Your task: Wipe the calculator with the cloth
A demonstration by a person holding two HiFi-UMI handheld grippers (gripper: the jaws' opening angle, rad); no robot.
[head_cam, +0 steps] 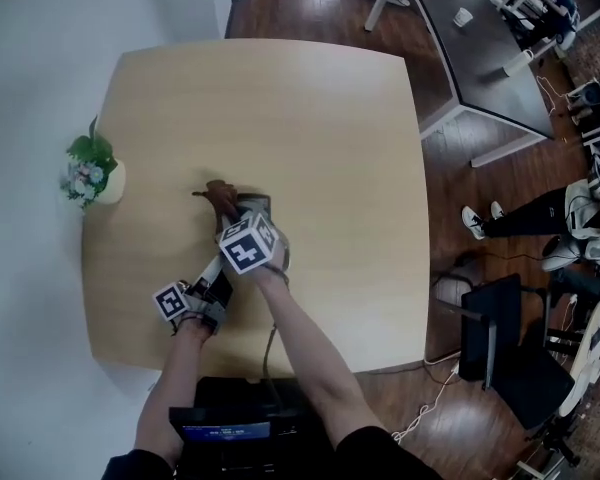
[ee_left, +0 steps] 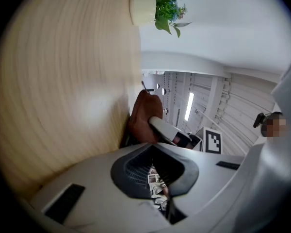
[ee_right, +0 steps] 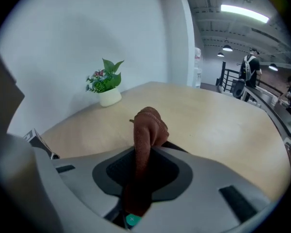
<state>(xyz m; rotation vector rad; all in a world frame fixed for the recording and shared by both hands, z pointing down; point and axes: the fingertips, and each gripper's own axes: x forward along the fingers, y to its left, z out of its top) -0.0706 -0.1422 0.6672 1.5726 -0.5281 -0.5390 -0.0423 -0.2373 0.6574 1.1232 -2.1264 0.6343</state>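
Where the person's forearms enter the head view at 6 o'clock, a dark device with a lit screen sits nearest, at the edge of the surface. Just beyond it, toward 11 o'clock, the left tongs lie low over the wood with the jaws together; nothing can be seen between them. Immediately past them, the right tongs angle downward and are clamped on the brown cloth, which runs up through the jaws and bunches beyond the tips. The bunched end of the cloth rests at the left edge of the calculator, a dark grey slab lying flat on the surface a little left of its centre, at 12 o'clock from the right tongs and mostly covered by them. Farther off, at 9 o'clock, a small potted plant stands near the left edge of the surface. Well beyond the surface, a dark table occupies 1 o'clock, and a seated person is at 3 o'clock.
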